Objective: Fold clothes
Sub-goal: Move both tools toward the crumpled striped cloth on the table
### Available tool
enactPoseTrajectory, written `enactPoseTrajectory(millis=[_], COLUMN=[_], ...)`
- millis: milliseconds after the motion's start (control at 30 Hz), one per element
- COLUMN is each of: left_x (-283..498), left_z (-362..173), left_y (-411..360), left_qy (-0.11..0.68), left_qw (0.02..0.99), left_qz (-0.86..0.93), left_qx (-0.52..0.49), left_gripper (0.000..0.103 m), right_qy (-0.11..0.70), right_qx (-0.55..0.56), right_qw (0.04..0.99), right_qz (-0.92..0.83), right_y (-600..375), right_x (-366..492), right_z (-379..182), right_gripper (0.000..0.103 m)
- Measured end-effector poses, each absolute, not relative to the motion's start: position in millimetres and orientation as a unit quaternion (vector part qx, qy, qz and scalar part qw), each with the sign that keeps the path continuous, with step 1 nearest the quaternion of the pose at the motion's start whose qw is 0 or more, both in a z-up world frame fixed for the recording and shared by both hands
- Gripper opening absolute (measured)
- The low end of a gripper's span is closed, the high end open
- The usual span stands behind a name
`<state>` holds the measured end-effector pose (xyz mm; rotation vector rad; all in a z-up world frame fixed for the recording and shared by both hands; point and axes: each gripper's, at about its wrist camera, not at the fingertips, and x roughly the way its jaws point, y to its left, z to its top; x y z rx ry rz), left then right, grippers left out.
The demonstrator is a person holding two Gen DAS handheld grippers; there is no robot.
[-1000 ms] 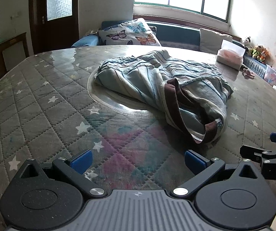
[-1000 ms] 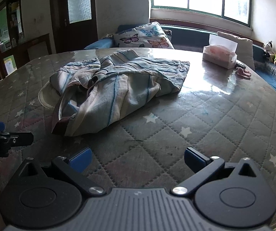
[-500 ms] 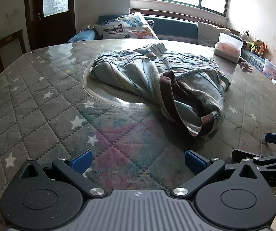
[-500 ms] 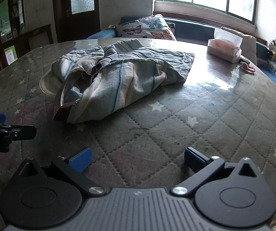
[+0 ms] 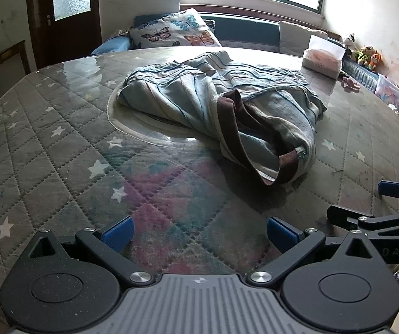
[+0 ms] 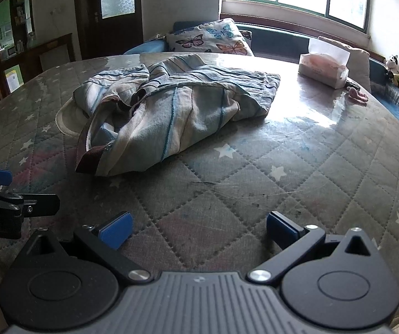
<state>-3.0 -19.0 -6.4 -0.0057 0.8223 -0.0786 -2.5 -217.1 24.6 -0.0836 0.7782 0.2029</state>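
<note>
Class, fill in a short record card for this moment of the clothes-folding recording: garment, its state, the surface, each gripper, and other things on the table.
garment: striped blue garment with brown waistband
state: crumpled heap, not yet folded
surface: round table with quilted star-print cover
left gripper: open, empty, short of the garment
right gripper: open, empty, short of the garment
other things on table: tissue box, small pink item

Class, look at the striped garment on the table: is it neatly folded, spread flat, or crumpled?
Crumpled. The striped garment lies bunched in uneven ridges, its brown waistband gaping open, with no straight folded edges.
</note>
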Motion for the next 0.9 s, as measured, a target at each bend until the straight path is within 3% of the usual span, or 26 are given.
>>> enactPoseTrajectory(millis=[900], left_x=[22.1], left_z=[-3.4], left_y=[-18.1], left_qy=[0.41], left_qw=[0.911], left_qz=[-0.039], left_qx=[0.004], left_gripper=[0.103], right_qy=[0.384], right_qx=[-0.051], right_qw=[0.916], right_qz=[0.108], right_y=[-212.8], right_x=[14.9], right_z=[28.5], right_gripper=[0.103])
